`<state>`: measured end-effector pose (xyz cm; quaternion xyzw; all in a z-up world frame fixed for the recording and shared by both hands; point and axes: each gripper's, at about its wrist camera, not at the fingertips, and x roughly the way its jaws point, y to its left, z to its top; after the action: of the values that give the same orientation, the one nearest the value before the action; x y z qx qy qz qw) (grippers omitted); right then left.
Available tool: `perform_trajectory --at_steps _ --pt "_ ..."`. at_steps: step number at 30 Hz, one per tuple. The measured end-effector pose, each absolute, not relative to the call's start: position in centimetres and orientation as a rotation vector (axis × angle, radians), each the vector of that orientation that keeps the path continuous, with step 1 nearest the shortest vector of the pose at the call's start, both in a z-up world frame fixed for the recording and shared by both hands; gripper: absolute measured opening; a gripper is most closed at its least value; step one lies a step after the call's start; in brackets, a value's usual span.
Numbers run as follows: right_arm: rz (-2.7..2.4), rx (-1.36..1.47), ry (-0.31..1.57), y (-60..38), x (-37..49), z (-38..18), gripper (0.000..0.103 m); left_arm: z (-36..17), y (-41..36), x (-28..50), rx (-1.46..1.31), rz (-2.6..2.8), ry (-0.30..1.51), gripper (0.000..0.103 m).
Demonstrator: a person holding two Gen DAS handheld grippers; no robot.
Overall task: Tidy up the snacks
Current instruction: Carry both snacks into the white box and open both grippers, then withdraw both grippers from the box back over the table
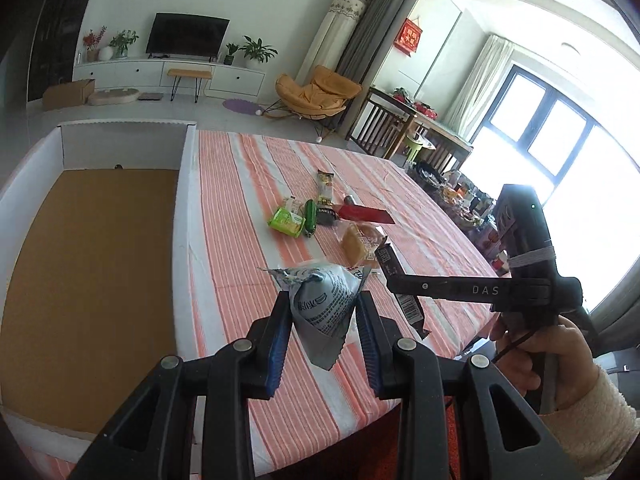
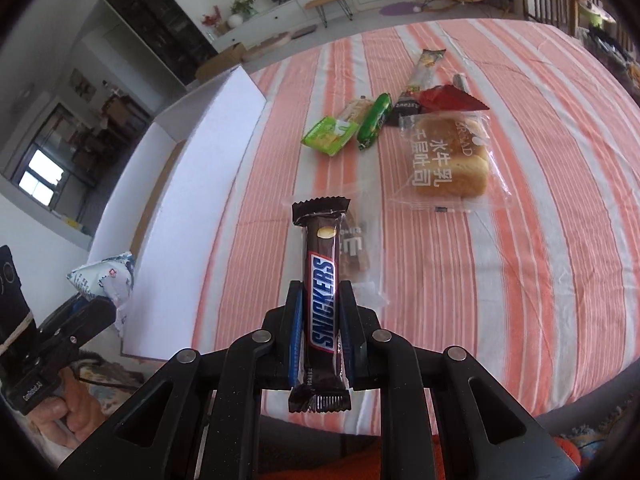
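Snacks (image 2: pixel 448 156): crinkly, glossy wrappers

Glossy Snickers wrapper (image 2: pixel 322 300), woven striped tablecloth (image 2: pixel 500 280)

Left wrist view: looks forward and down along the left gripper (image 1: pixel 324 312), close above the striped tablecloth (image 1: pixel 240 240), box (image 1: pixel 92 280) to its left. Right wrist view: looks more steeply down along the right gripper (image 2: pixel 320 308). Both share the snack pile (image 1: pixel 316 212) ahead of the tongs, and each shows the other gripper beside it.
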<state>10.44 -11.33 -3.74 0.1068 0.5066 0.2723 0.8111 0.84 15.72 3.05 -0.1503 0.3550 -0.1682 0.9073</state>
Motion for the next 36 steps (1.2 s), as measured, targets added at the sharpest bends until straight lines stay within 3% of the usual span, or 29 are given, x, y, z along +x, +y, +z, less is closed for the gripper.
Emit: perform_trajectory --at_steps 4,11,13,14,16,17,20,22,24,28,36 --pt "0.745 0.307 1.046 -5.1 10.4 -0.5 0.017 4.2 21.8 -0.9 -0.259 -0.143 0.682 0.032" --pt "0.963 0.276 1.036 7.1 9.4 1.5 0.018 0.9 29.5 -1.2 -0.262 0.123 0.727 0.032" --pt "0.968 0.208 1.027 9.4 9.2 0.9 0.025 -0.2 30.1 -1.0 -0.245 0.163 0.755 0.035" --pt "0.948 0.190 1.030 9.9 9.4 0.4 0.028 -0.7 30.2 -0.7 -0.235 0.181 0.769 0.039" --pt "0.922 0.214 1.032 9.2 9.7 -0.4 0.049 -1.4 30.1 -0.6 -0.230 0.204 0.774 0.075" --pt "0.904 0.217 1.020 8.4 9.6 -0.6 0.051 -1.5 29.8 -0.7 -0.235 0.204 0.761 0.081" --pt "0.771 0.165 0.954 4.4 9.7 -1.2 0.052 -1.1 27.9 -0.8 -0.254 0.147 0.732 0.085" --pt "0.647 0.117 0.894 0.5 9.8 -1.9 0.062 -0.5 25.5 -0.9 -0.252 0.076 0.717 0.086" --pt "0.489 0.086 0.855 -4.0 9.8 -3.3 0.065 0.0 22.3 -0.5 -0.239 -0.024 0.712 0.089" --pt "0.138 0.065 0.884 -12.8 10.3 -8.2 0.066 0.0 13.8 0.2 -0.191 -0.275 0.743 0.096" --pt "-0.064 0.114 0.939 -20.0 9.5 -12.1 0.066 -6.8 3.0 3.8 -0.058 -0.378 0.884 0.097"
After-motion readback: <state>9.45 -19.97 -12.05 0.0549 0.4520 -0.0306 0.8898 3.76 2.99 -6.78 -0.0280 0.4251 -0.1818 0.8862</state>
